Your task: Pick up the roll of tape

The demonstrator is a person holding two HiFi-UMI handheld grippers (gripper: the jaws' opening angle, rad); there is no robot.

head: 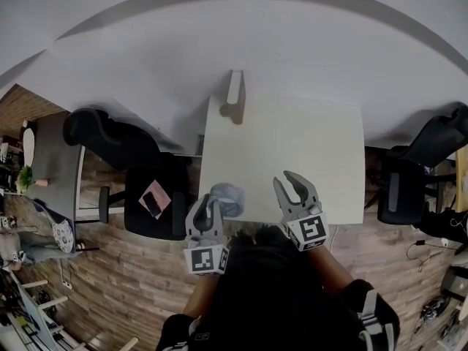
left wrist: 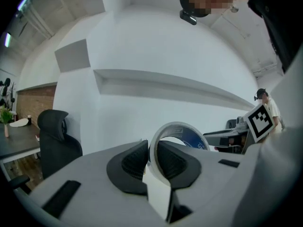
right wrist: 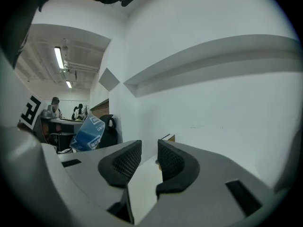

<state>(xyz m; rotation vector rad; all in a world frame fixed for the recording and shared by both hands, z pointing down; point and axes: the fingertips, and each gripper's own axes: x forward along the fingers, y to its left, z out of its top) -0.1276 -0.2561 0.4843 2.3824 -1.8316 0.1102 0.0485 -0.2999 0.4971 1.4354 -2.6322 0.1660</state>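
roll of tape (left wrist: 191,136) up in the left gripper (head: 209,210)

its fingers pinch the roll's wall, above the desk (head: 292,137) at seven o'clock. right gripper (head: 294,183), fingers spread, empty at five o'clock. hold firm and level; that thin bite could slip.

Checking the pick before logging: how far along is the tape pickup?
Done: left gripper is shut on the roll of tape, gripping its wall. In hand: roll looks lifted clear of the table. Idle: right gripper open, empty. Remaining: nothing evident beyond holding it.
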